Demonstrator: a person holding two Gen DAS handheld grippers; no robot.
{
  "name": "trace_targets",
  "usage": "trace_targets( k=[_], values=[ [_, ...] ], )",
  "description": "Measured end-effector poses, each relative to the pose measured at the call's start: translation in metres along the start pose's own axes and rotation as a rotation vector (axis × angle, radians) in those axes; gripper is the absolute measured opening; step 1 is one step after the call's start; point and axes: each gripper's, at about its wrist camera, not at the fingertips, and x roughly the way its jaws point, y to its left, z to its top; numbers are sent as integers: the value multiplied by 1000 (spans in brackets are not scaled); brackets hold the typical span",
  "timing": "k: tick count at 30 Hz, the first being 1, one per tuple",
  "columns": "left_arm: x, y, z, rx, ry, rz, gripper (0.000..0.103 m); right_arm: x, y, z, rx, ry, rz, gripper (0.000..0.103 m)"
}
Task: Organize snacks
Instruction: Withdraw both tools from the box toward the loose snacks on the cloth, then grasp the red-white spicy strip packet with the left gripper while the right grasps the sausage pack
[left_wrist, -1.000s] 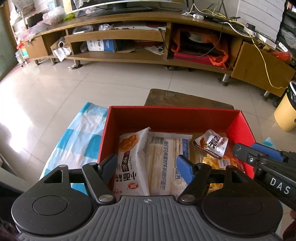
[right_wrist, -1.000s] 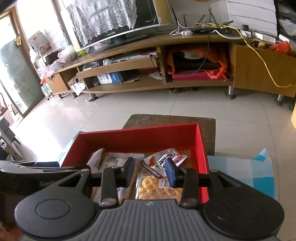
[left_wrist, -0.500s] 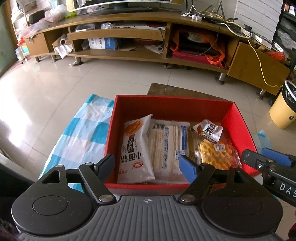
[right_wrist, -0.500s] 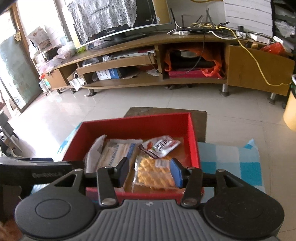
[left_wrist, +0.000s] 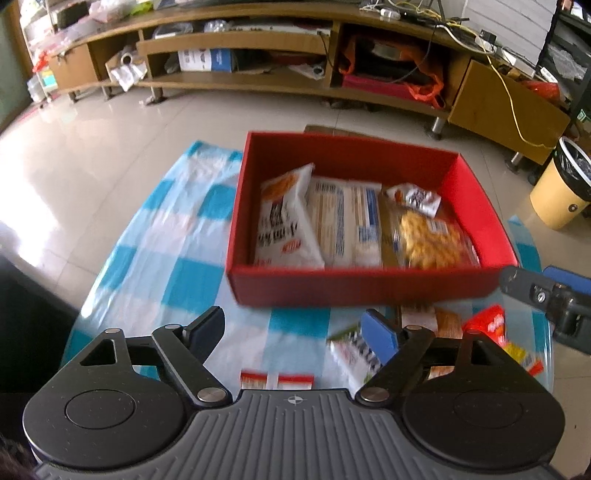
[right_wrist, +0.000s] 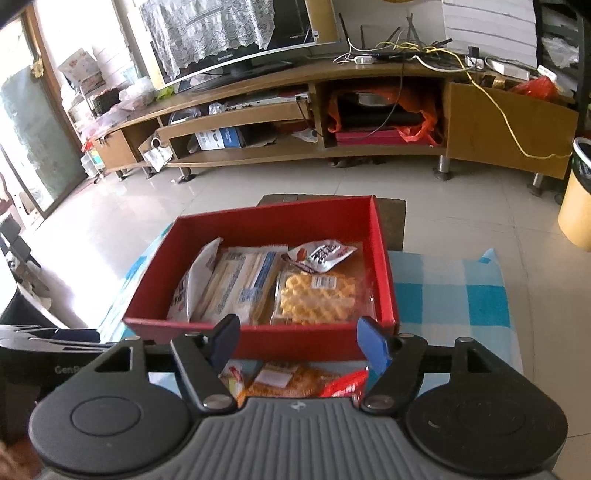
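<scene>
A red box (right_wrist: 384, 266) stands on the checked cloth and holds several snacks: a white bag (left_wrist: 284, 221), a pale wafer pack (right_wrist: 240, 284), a yellow twisted-snack pack (right_wrist: 317, 299) and a small red-and-white sachet (right_wrist: 325, 254) lying on top. My right gripper (right_wrist: 299, 339) hovers at the box's near wall, its jaws opening with nothing between them. My left gripper (left_wrist: 291, 328) is over the cloth in front of the box, jaws also opening and empty. Loose packets lie near me: a white-green one (left_wrist: 351, 358), a red one (left_wrist: 491, 325) and an orange one (right_wrist: 291, 380).
The blue-and-white checked cloth (left_wrist: 155, 236) covers the low table. A brown stool top (right_wrist: 391, 218) sits behind the box. A long wooden TV cabinet (right_wrist: 369, 151) runs along the far wall, and a yellow bin (left_wrist: 557, 195) stands on the floor at right.
Both grippers drew back from over the box toward the near edge, bringing loose packets into view. The right jaws spread much wider; the sachet stays in the box.
</scene>
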Motion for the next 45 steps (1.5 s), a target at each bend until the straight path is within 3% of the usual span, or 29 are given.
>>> trace_targets(
  k=[3, 15, 38, 42, 45],
  values=[
    [0, 2, -16, 9, 30, 0, 87, -8, 3, -8, -5, -2, 2, 75],
    [20, 3, -60, 21, 138, 50, 87, -31, 10, -40, 19, 35, 60, 77],
    [46, 1, -68, -5, 198, 80, 86, -32, 55, -99, -107, 163, 102, 77],
    [52, 7, -67, -30, 218, 67, 83, -28, 62, -109, -126, 195, 103, 77],
    [54, 12, -68, -42, 227, 65, 74, -24, 64, -116, -129, 218, 107, 77]
  ],
)
